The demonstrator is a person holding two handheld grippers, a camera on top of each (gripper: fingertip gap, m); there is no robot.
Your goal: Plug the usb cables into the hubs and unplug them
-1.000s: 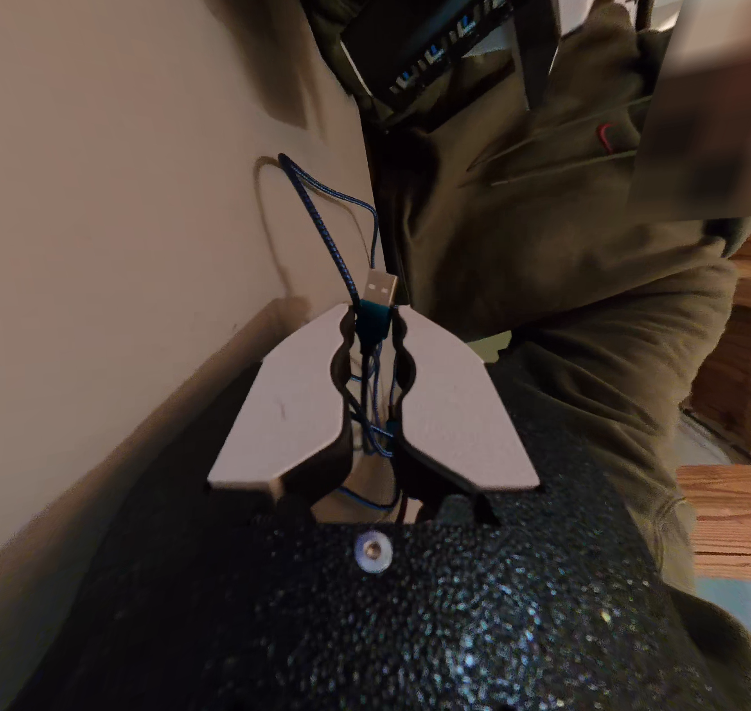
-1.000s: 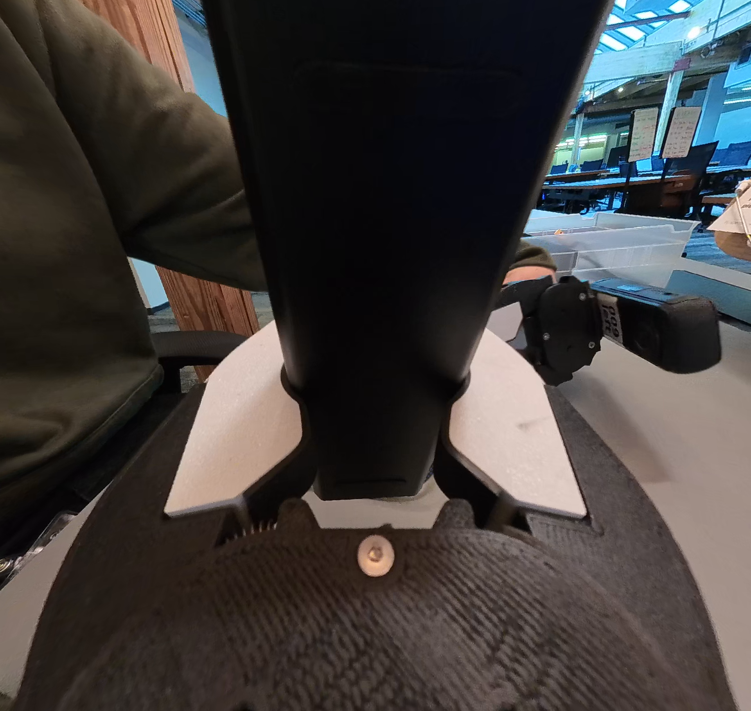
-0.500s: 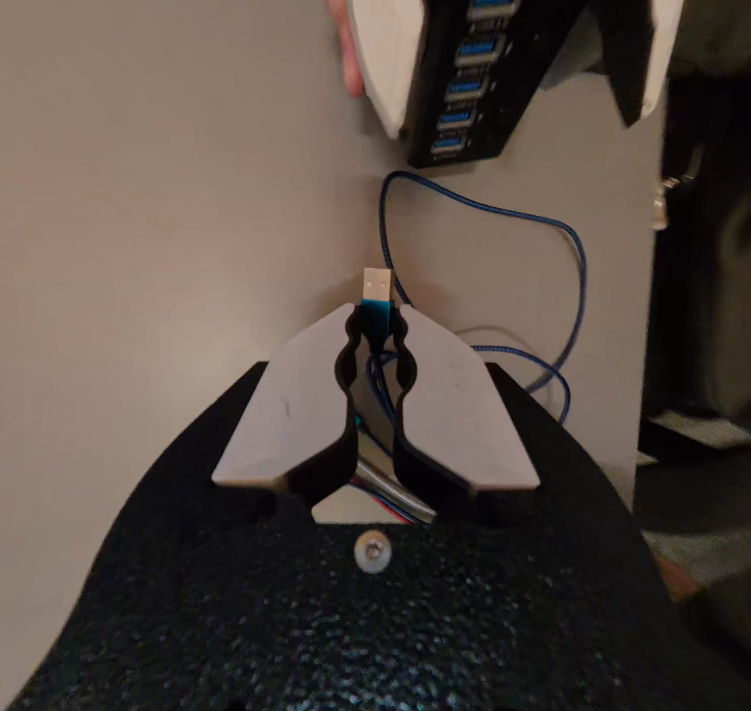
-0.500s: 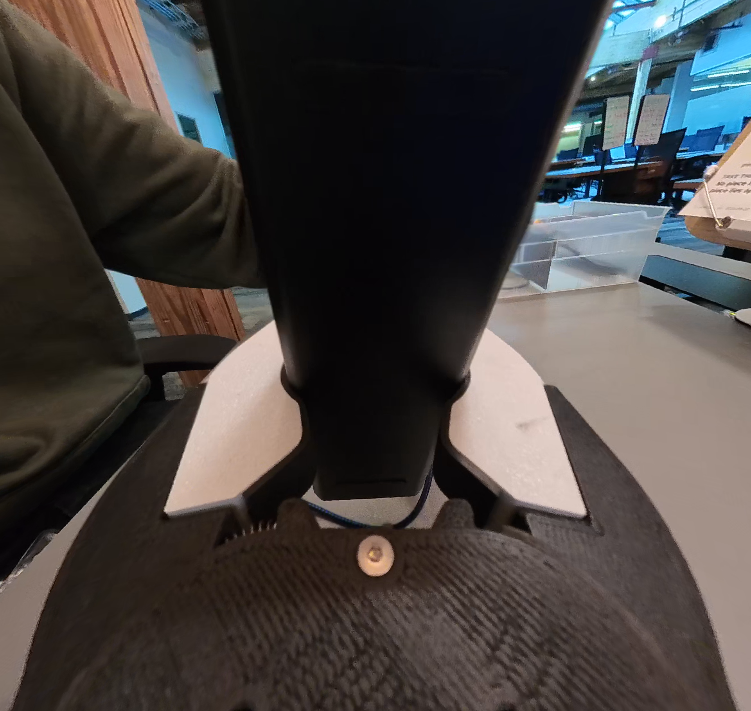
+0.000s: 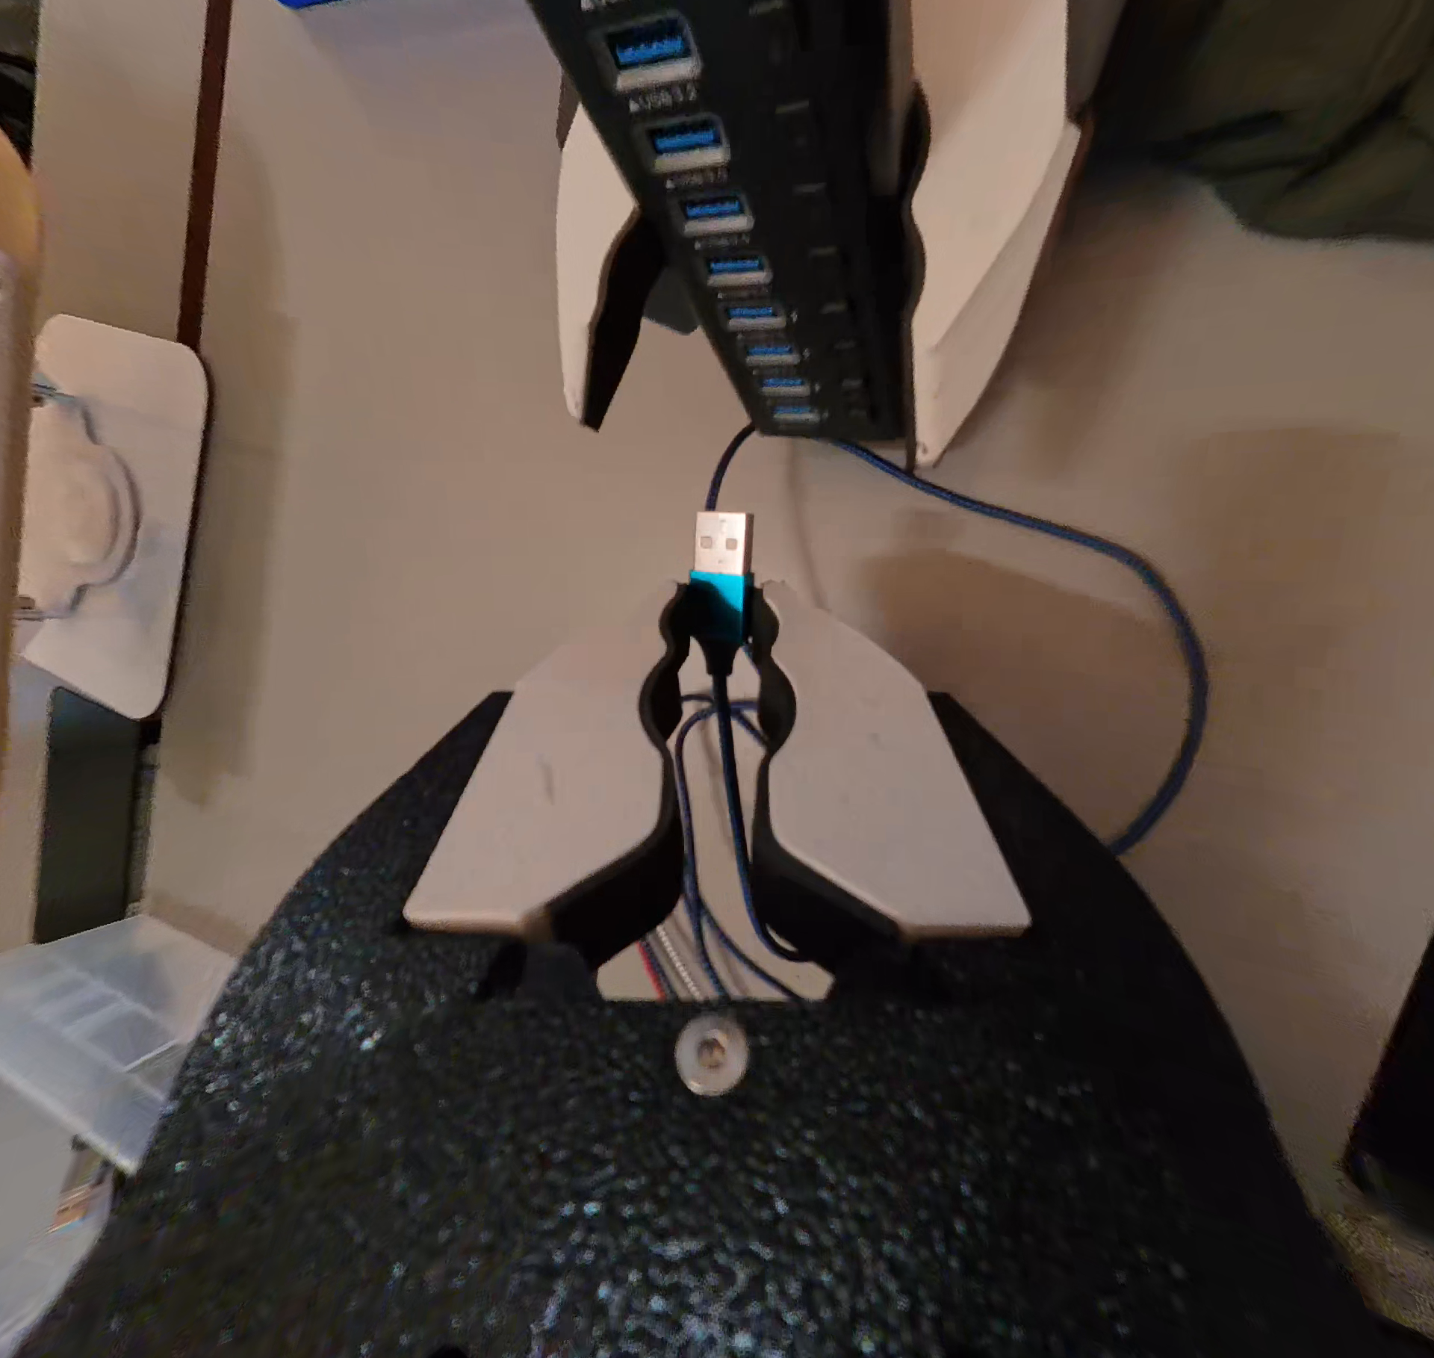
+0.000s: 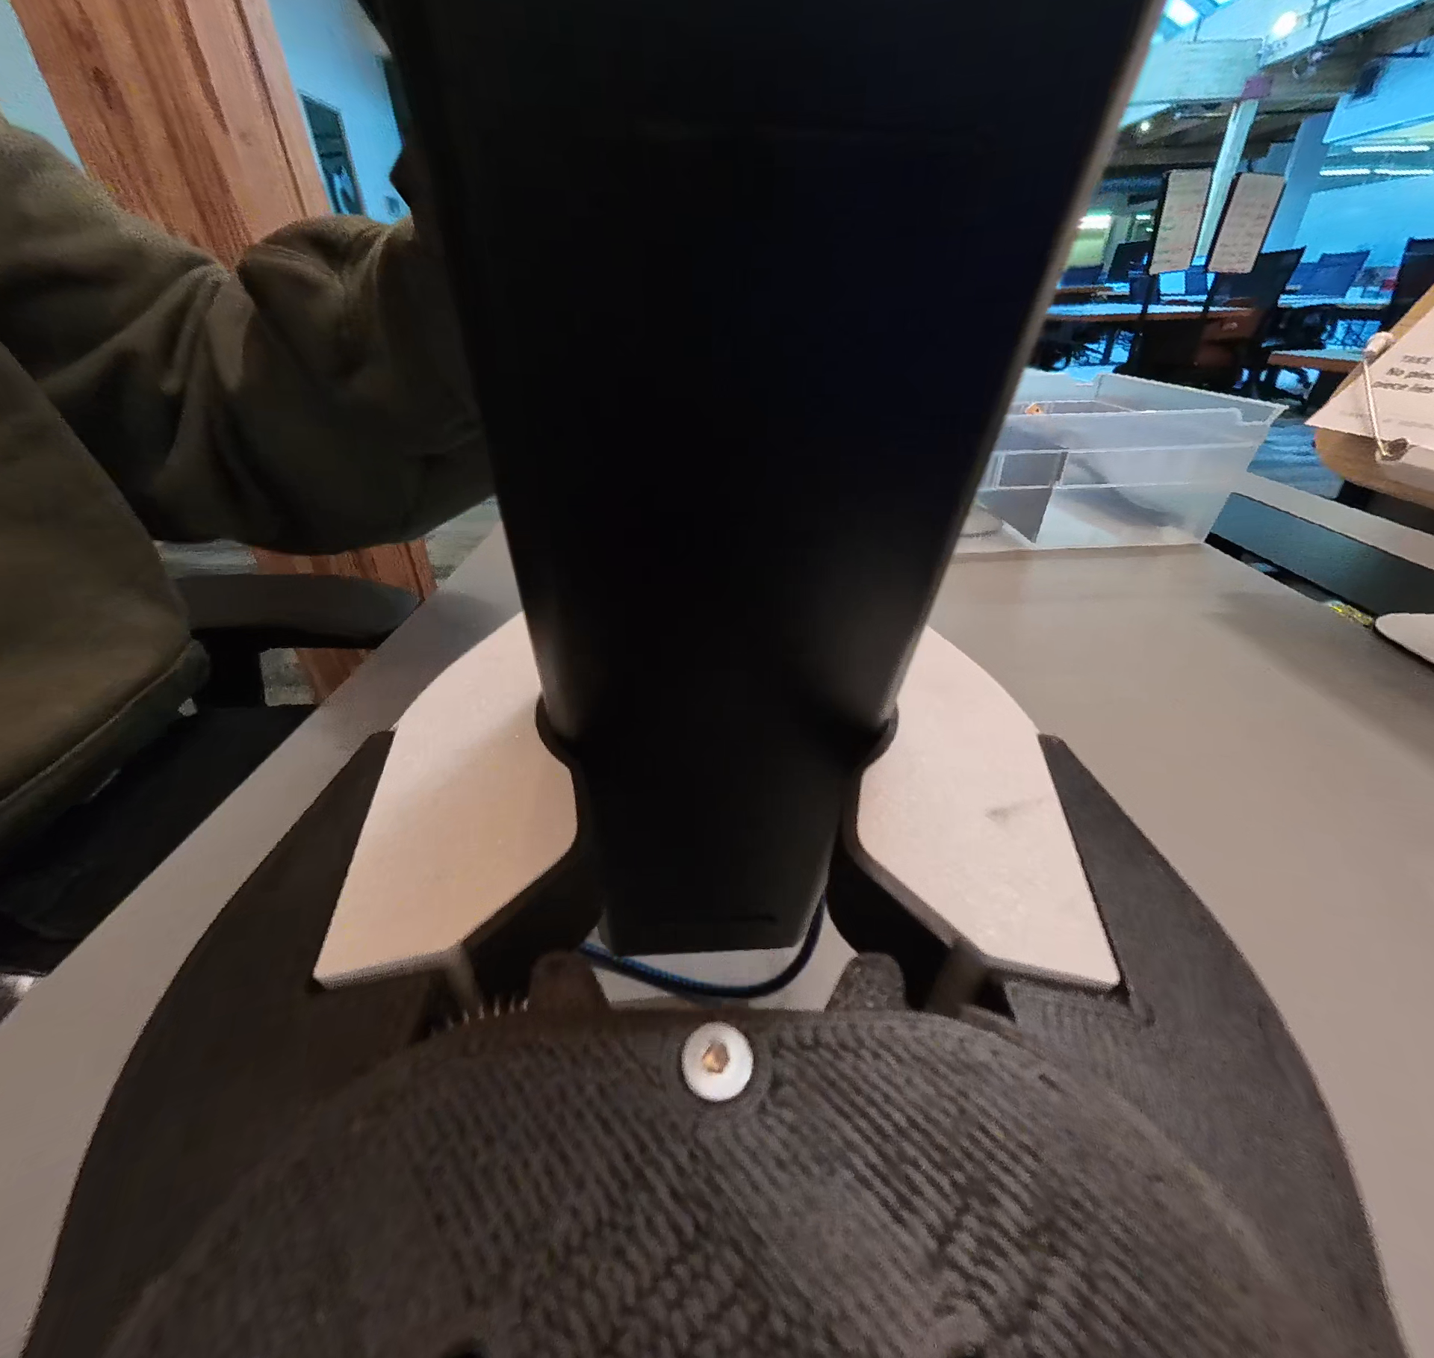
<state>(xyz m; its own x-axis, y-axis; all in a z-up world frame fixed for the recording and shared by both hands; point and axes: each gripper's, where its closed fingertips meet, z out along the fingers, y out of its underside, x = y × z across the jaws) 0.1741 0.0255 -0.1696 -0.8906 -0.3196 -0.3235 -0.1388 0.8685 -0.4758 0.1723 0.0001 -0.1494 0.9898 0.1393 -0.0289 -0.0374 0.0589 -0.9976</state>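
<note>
My left gripper [image 5: 723,600] is shut on the teal shell of a USB plug [image 5: 722,560]; its silver tip points forward. The blue braided cable [image 5: 1148,568] loops over the grey table to the right. Just ahead and above hangs a long black USB hub [image 5: 745,180] with a row of blue ports facing me, held between the white fingers [image 5: 985,188] of the other gripper. In the right wrist view my right gripper [image 6: 718,731] is shut on that black hub [image 6: 745,312], which fills the middle of the view and hides what lies ahead.
A clear plastic bin [image 6: 1102,467] stands at the back right of the grey table [image 6: 1164,700]; it may be the clear bin at the left wrist view's lower left [image 5: 85,1026]. A person's olive sleeve [image 6: 256,389] and a wooden post [image 6: 163,87] are on the left. A white plate [image 5: 116,514] lies left. The tips of both grippers are at nearly the same place.
The left view has swung from the person's jacket onto the table. The hub held by the right gripper has come closer, its ports now larger and just above the plug.
</note>
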